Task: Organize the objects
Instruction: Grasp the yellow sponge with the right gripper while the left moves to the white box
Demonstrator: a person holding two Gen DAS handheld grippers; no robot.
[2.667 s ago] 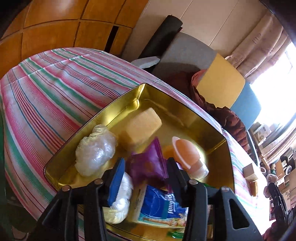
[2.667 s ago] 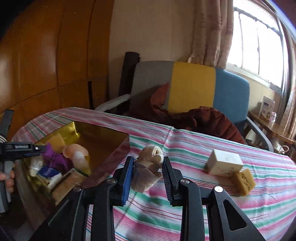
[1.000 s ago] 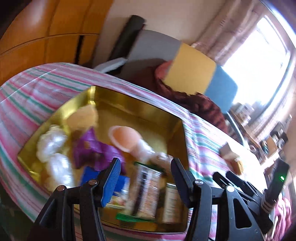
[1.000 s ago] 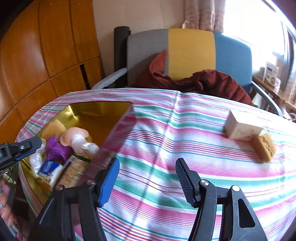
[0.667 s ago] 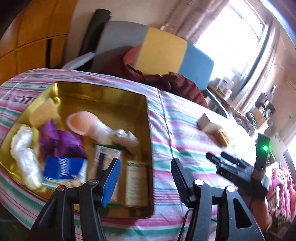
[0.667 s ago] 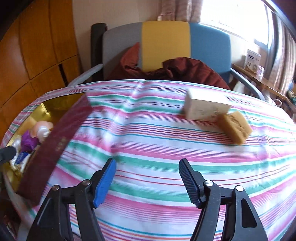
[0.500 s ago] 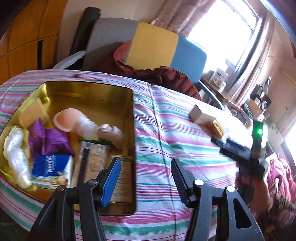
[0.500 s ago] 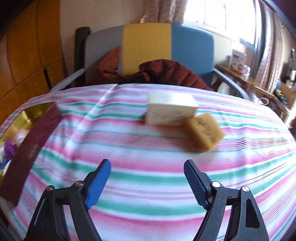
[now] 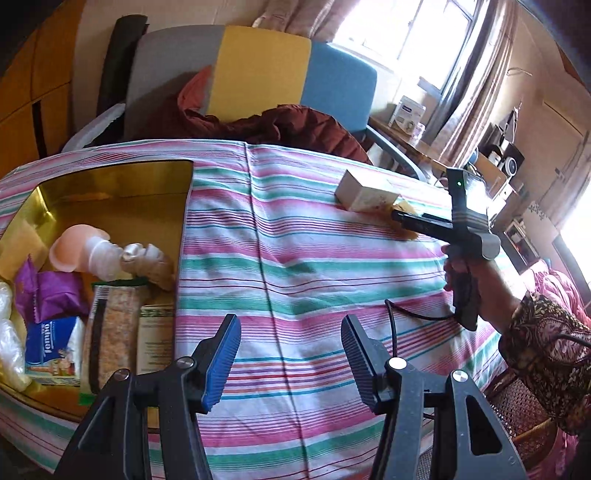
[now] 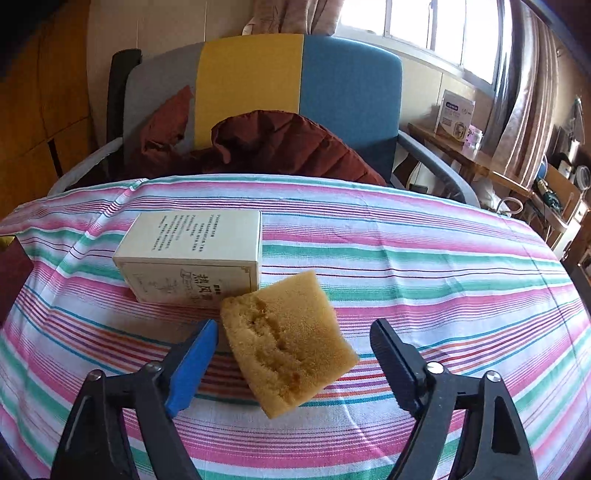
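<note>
The right gripper (image 10: 291, 356) hangs low over the striped tablecloth (image 10: 424, 266), its jaws having just been closing, with a yellow sponge (image 10: 286, 339) lying between them — the blue-padded finger and the black one stand clear of the sponge's sides and neither presses on it. Just behind the sponge, touching its far corner, lies a cream carton (image 10: 192, 254) printed with dark lettering, flat on its long side. In the left wrist view the same gripper is seen from the side, held in a person's right hand (image 9: 465, 273) with a patterned sleeve (image 9: 546, 350) behind it, its fingers reaching over the carton's near end.

The left gripper (image 9: 291, 354) is parted about halfway and grips nothing — only bare cloth shows between its fingers. To its left, at the table's edge, sits an open gold tin (image 9: 110, 184) already packed: a peach-coloured cup with a clear bottle (image 9: 85, 251), a rolled bandage (image 9: 147, 258), a purple packet (image 9: 48, 295), a blue-and-white tissue pack (image 9: 51, 343), a long clear packet of grains (image 9: 110, 332), a green-labelled box (image 9: 157, 339) and clear plastic bundles (image 9: 7, 332) along the tin's left side. The sponge and the carton lie well apart from the tin, across the cloth.

Beyond the table stands an armchair (image 10: 332, 92) in grey, yellow and blue panels, with a rust-red jacket (image 10: 288, 147) heaped on its seat. A bright window (image 10: 424, 29) with curtains lights the room from the right.
</note>
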